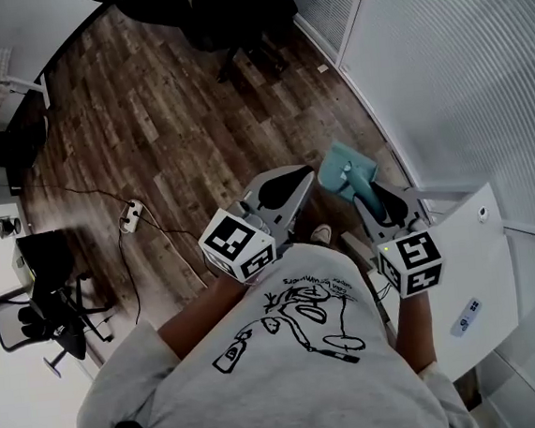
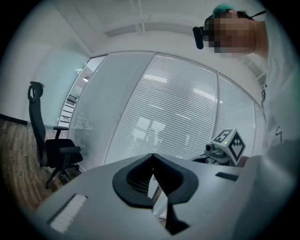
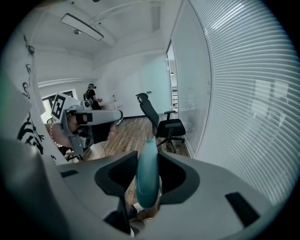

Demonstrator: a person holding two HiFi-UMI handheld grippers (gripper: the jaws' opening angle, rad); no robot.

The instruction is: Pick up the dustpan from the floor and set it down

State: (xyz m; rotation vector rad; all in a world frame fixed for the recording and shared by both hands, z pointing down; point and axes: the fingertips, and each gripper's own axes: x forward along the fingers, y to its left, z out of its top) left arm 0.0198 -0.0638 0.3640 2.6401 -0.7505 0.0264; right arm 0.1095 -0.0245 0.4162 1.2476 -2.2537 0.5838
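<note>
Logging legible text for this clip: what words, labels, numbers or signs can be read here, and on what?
Nothing reads as clear text.
T-shirt: a curved line of print above the drawing, too small to read.
White panel: small label, too blurred to read.
Left marker cube and right marker cube: black-and-white square patterns, no letters.

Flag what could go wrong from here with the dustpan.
1. The right tool holds the dustpan only by its narrow handle; the pan could swivel or slip on the way down.
2. The glass wall is close beside it; the pan might knock it.
</note>
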